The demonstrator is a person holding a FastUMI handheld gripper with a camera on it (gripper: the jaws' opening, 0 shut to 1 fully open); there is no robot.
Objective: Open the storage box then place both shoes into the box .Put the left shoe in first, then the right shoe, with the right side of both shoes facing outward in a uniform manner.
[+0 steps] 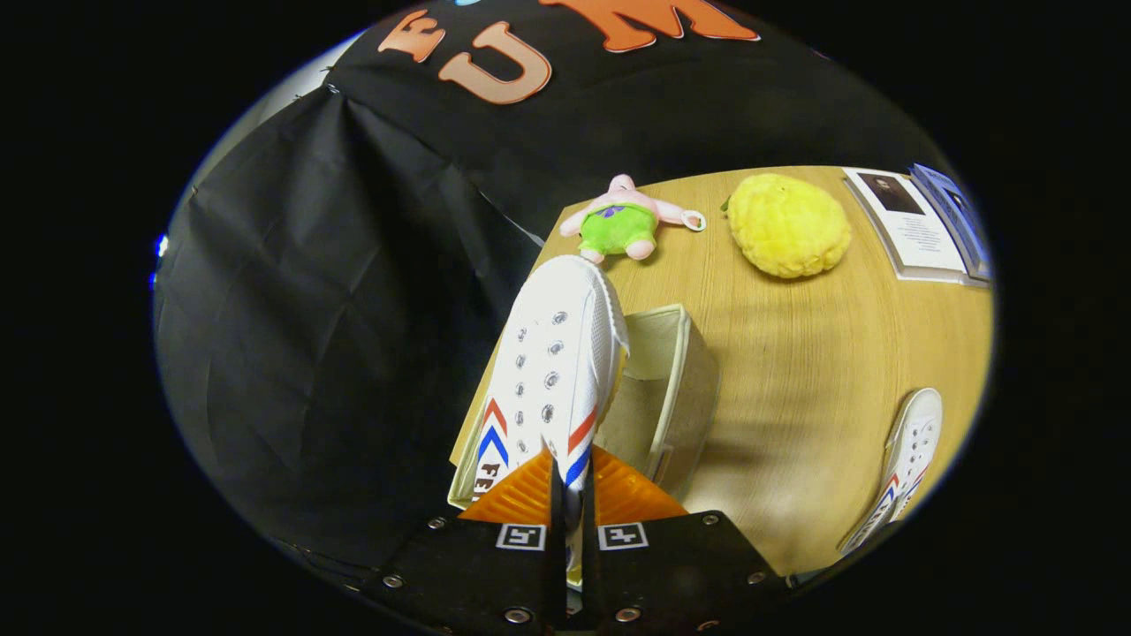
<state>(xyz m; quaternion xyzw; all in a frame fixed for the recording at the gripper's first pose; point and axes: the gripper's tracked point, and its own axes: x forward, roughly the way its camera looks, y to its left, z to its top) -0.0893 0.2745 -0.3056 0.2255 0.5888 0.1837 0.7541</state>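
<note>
The tongs [570,495] pinch a light, floppy canvas shoe [552,362] by its thin heel collar, seemingly firmly, over the open storage box [676,389].

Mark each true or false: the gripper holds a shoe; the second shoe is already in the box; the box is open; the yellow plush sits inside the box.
1. The gripper holds a shoe. True: both fingers press on it.
2. The second shoe is in the box. False: it lies on the table.
3. The box is open. True.
4. The yellow plush sits inside the box. False: it lies on the table beyond it.
</note>
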